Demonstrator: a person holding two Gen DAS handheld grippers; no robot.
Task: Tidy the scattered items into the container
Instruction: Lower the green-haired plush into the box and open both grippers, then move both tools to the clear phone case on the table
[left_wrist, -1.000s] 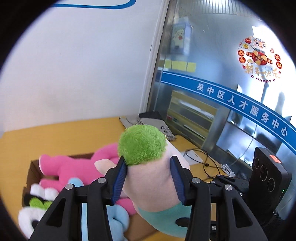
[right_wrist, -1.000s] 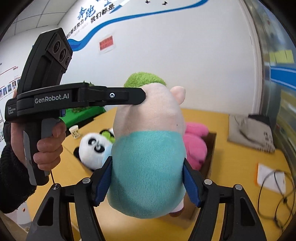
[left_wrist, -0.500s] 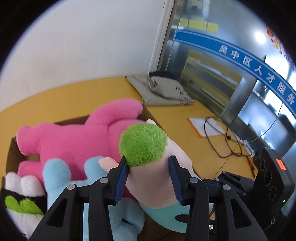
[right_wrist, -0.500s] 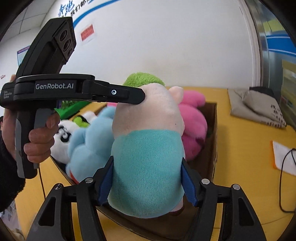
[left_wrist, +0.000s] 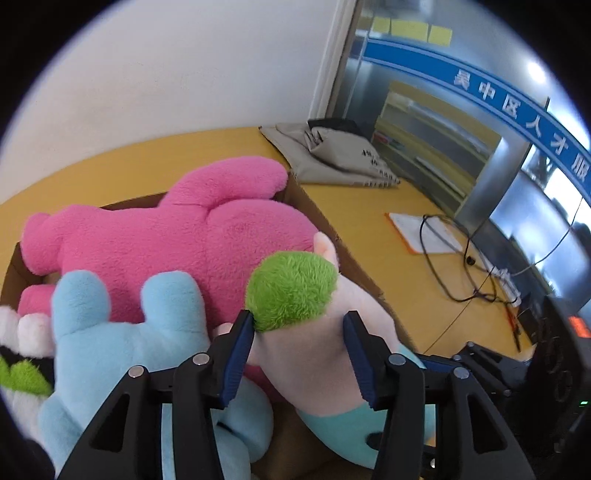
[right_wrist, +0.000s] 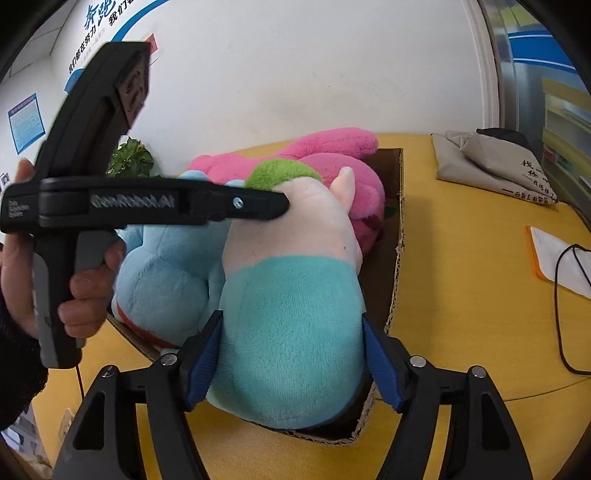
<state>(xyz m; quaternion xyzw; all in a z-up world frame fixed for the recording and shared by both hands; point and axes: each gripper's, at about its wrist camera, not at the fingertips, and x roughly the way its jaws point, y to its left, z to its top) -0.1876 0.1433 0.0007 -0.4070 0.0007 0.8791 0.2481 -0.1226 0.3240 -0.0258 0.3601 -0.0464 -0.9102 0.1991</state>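
Both grippers hold one plush doll with green hair, a pale pink head and a teal body. My left gripper (left_wrist: 299, 350) is shut on the doll's head (left_wrist: 306, 332). My right gripper (right_wrist: 291, 354) is shut on its teal body (right_wrist: 291, 332). The doll hangs over the near right corner of a cardboard box (right_wrist: 399, 236), partly inside it. In the box lie a pink plush (left_wrist: 177, 236), a light blue plush (left_wrist: 122, 339) and a panda plush (left_wrist: 18, 365) at the left edge. The left gripper's body shows in the right wrist view (right_wrist: 147, 203).
The box stands on a yellow table (right_wrist: 461, 295). A folded grey bag (left_wrist: 332, 158) lies at the back right. A paper sheet (left_wrist: 421, 232) and black cable (left_wrist: 480, 280) lie to the right. A green plant (right_wrist: 129, 162) stands behind the box.
Both grippers have lowered the doll from above the box down into its near right corner, beside the blue and pink plush toys. Both grips are unchanged.
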